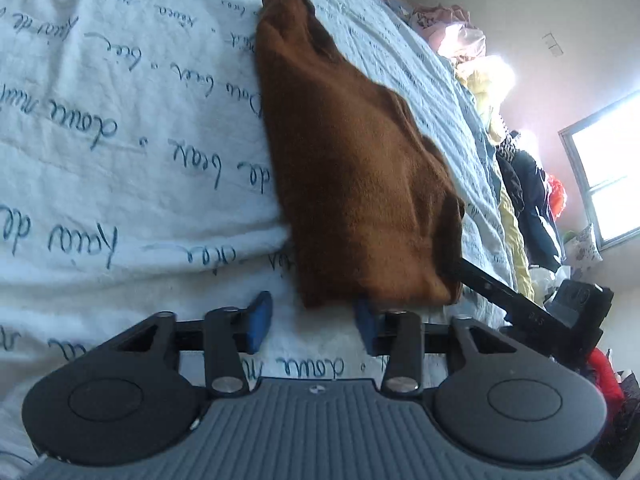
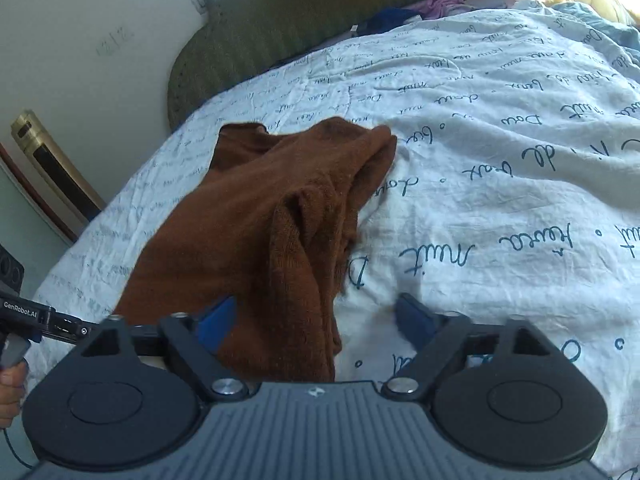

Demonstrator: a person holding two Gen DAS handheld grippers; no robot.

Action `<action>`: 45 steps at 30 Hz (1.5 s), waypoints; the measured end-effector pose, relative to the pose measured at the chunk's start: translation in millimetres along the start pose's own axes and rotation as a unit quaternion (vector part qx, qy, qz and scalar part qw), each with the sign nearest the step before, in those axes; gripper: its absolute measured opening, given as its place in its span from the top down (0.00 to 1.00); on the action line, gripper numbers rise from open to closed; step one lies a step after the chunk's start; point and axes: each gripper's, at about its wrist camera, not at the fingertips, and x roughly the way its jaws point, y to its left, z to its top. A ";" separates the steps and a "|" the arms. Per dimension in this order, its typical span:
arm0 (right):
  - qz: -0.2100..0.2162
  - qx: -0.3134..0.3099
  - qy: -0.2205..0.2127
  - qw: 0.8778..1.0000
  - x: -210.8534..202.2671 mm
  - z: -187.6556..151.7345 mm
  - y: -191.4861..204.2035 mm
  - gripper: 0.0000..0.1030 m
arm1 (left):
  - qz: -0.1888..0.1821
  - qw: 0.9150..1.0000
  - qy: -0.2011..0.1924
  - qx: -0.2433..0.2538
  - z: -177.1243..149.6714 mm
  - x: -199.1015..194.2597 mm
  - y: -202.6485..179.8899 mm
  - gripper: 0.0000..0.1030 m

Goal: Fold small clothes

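home bedroom | bed quilt point(image 2: 500, 200) | headboard point(image 2: 320, 12) | clothes pile point(image 1: 516, 184)

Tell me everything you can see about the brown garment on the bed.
The brown garment is a soft, fuzzy-looking knit in rust brown, bunched and partly folded, with a twisted ridge running along it. It lies on the white script-printed bedsheet, its near edge between the open fingers of the right gripper. Neither gripper visibly clamps it.

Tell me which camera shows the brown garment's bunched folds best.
The right wrist view. There the brown garment lies spread on the printed bedsheet, its bunched ridge running toward the open right gripper. The left wrist view shows it foreshortened and blurred, one smooth face with few folds, beyond the open left gripper.
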 end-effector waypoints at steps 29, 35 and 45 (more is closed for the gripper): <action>-0.049 -0.060 -0.047 0.996 30.1 46.9 22.1 0.78 | 0.174 0.976 -0.079 0.108 39.5 78.6 -70.2 0.00; -0.018 -0.079 -0.061 0.995 9.9 29.4 35.4 0.78 | 0.174 0.975 -0.076 0.112 36.0 80.1 -72.8 0.00; -0.059 -0.020 -0.048 0.997 13.1 25.7 0.6 0.38 | 0.142 0.984 -0.072 0.084 37.9 68.0 -60.0 0.00</action>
